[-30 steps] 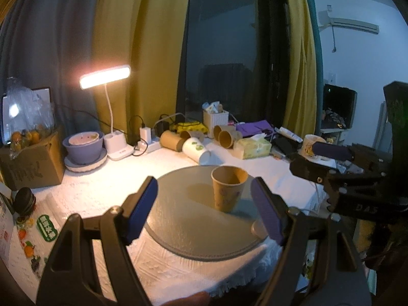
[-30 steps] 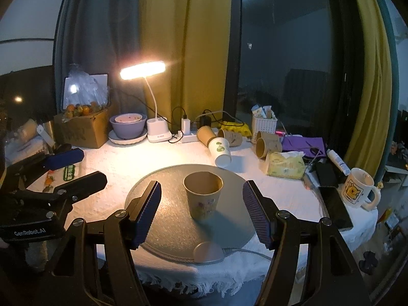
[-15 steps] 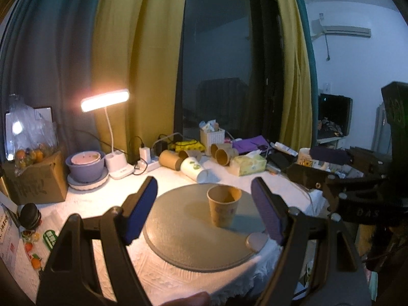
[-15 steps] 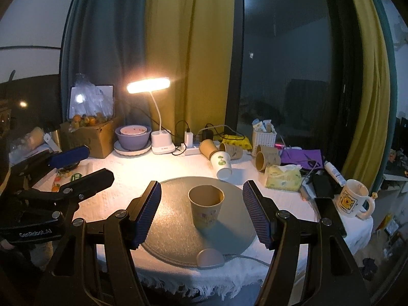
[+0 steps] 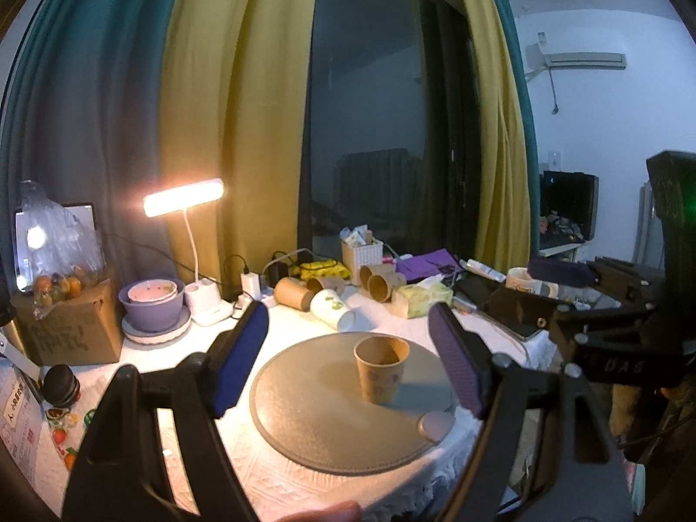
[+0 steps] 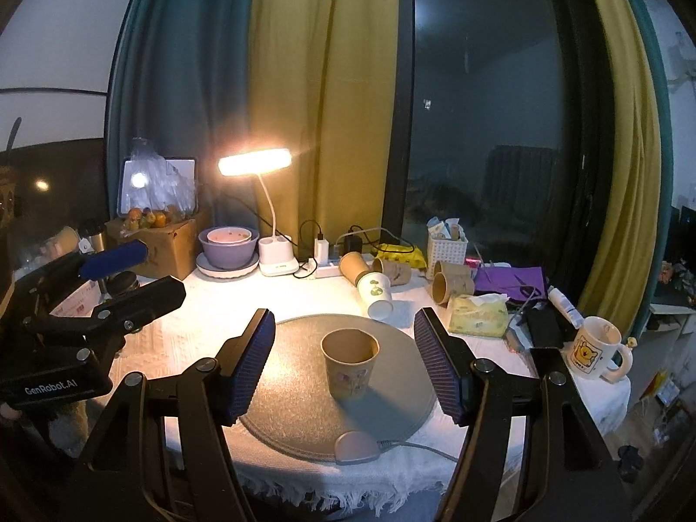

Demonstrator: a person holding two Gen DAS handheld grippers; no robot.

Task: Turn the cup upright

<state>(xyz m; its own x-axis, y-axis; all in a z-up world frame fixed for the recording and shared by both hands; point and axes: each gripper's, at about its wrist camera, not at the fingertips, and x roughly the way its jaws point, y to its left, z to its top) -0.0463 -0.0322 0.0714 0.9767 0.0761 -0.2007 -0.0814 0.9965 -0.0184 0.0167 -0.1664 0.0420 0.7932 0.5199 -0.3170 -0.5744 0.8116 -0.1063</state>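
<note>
A brown paper cup (image 5: 382,369) (image 6: 350,363) stands upright, mouth up, on a round grey mat (image 5: 313,417) (image 6: 296,422) on the white-clothed table. My left gripper (image 5: 348,356) is open and empty, held back from the cup and above the table's near edge. My right gripper (image 6: 346,363) is open and empty, also back from the cup, which shows between its blue pads without touching them. Each gripper shows at the side of the other's view, the right one (image 5: 609,304) and the left one (image 6: 108,278).
Several paper cups (image 6: 369,282) lie on their sides behind the mat, by a tissue pack (image 6: 478,313), a white basket (image 6: 446,245) and a power strip. A lit desk lamp (image 6: 256,163), purple bowl (image 6: 228,248), cardboard box (image 6: 161,243) and mug (image 6: 593,350) ring the table. A small pink disc (image 6: 356,448) lies at the mat's front.
Both grippers have drawn back and risen from the table, so the cup and mat look smaller and lower. The cup has stayed upright in place.
</note>
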